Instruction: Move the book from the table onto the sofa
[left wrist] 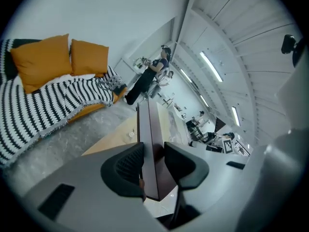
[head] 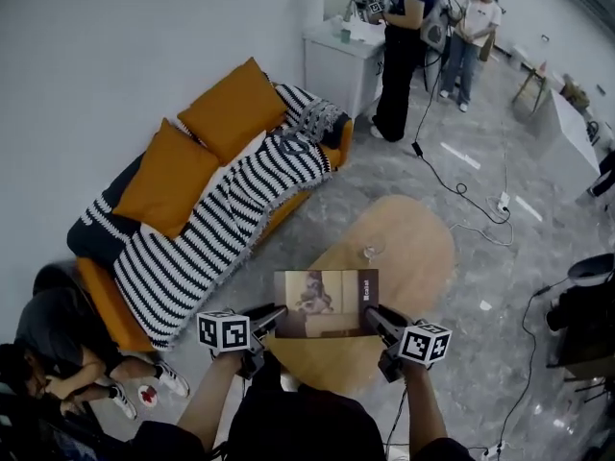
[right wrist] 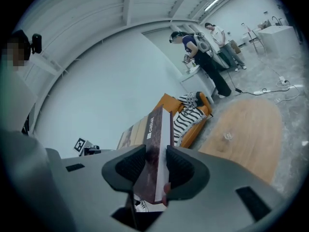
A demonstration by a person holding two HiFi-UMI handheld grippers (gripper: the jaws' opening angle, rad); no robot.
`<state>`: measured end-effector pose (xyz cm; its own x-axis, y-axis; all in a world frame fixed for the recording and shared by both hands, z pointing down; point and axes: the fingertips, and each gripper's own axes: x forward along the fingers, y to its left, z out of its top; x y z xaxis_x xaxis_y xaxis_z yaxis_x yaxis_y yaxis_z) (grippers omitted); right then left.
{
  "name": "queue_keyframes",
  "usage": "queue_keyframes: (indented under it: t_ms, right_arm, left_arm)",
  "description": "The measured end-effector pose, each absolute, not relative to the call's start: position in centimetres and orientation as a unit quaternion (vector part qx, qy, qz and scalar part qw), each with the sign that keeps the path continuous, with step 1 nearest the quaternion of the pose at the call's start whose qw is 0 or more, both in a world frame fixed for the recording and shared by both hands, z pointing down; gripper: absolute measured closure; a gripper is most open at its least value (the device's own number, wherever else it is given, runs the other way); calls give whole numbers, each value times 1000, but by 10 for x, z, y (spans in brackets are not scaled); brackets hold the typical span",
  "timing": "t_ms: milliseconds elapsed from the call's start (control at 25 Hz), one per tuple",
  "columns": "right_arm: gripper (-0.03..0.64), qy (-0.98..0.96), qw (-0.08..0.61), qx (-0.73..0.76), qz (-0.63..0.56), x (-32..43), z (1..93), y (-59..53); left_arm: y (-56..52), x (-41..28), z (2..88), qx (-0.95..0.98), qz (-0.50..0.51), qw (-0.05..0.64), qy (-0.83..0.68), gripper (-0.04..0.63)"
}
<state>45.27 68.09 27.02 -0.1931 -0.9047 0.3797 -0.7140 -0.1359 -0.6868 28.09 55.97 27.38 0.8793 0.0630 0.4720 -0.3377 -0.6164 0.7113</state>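
Note:
A thick brown book (head: 326,303) with a picture on its cover hangs in the air above the near end of the oval wooden table (head: 408,248). My left gripper (head: 273,320) is shut on the book's left edge, and in the left gripper view the book (left wrist: 152,139) stands on edge between the pads. My right gripper (head: 375,321) is shut on the right edge; the book (right wrist: 155,151) shows its spine there. The orange sofa (head: 115,305) with a striped blanket (head: 221,224) and two orange cushions (head: 207,142) lies to the left.
A small clear object (head: 371,252) sits on the table. A person crouches at the sofa's near end (head: 58,353). Two people stand by a white cabinet (head: 341,60) at the back. Cables (head: 461,195) trail over the grey floor; dark equipment (head: 586,325) stands at the right.

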Motion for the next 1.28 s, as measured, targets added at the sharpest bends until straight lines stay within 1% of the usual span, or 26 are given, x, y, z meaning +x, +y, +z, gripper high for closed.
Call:
queue_keyframes:
  t_ms: [160,320,720,1040,1280]
  right_arm:
    - [465,681,90,-591,-422,435,278,670]
    - [465,722,62,-545,-421,398,283,646]
    - [465,791,9,-449,-415,263,283,579]
    - [465,811,-14,-419,-409,175,280,550]
    - [465,814,-17,-416,-405,128,279,532]
  left_arm:
    - [567,252,283,865,212,438,-123,456]
    - [569,202,290,854,179,453,-180,456]
    - [554,53,294,829,109,468,-286,457]
    - [543,-35,295,818,76,475,-317,456]
    - [526,-83,293,819,67,472,-320,456]
